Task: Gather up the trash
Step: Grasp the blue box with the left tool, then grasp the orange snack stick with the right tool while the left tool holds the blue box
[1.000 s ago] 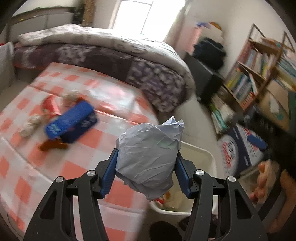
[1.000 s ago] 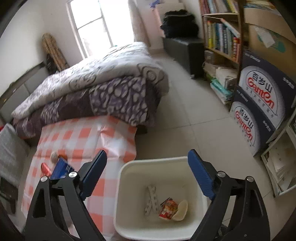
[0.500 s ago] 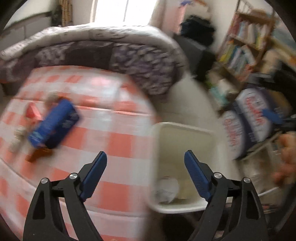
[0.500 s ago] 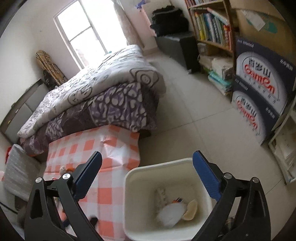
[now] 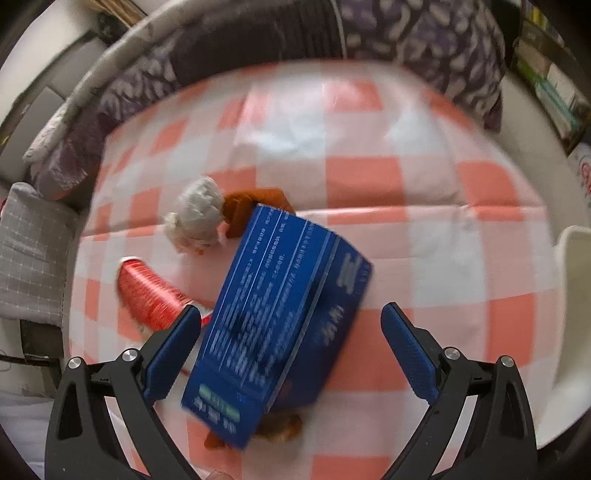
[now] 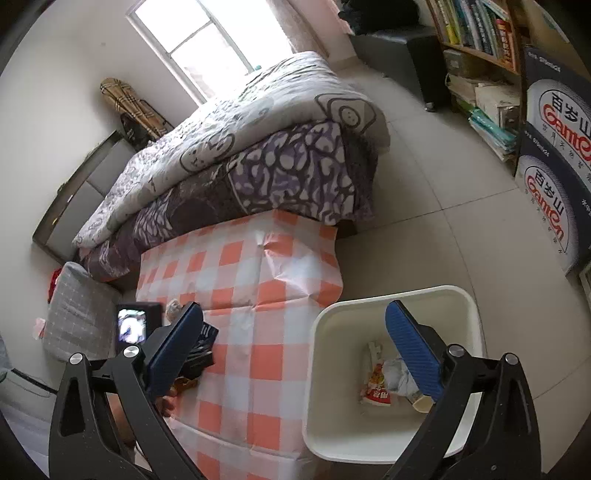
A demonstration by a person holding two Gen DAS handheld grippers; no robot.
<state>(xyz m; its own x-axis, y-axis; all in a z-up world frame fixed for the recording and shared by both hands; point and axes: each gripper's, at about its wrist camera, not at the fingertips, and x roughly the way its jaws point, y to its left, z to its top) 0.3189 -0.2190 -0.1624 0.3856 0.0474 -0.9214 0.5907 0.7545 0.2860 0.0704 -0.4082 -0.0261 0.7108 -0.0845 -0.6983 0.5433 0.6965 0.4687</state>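
Note:
My left gripper (image 5: 291, 314) points steeply down over the checked table (image 5: 369, 147), and its jaws are opening. A blue carton (image 5: 273, 295) lies below and between the fingers, which do not press on it. Around the carton lie a red wrapper (image 5: 147, 295), a white crumpled wad (image 5: 197, 218) and brown scraps (image 5: 255, 206). My right gripper (image 6: 294, 310) hangs open and empty between the table (image 6: 277, 258) and the white bin (image 6: 388, 295). Inside the bin lie a grey crumpled paper (image 6: 397, 373) and a red packet (image 6: 376, 387).
A bed with a purple quilt (image 6: 240, 147) borders the table's far side. A grey cushion (image 6: 74, 314) lies to the table's left. A bookshelf (image 6: 476, 33) and stacked printed cartons (image 6: 554, 147) line the right wall, with tiled floor (image 6: 424, 184) between.
The left gripper let the grey crumpled paper fall into the bin, then swung left over the table and tipped down above the blue carton. The right gripper opened a little wider and tilted up.

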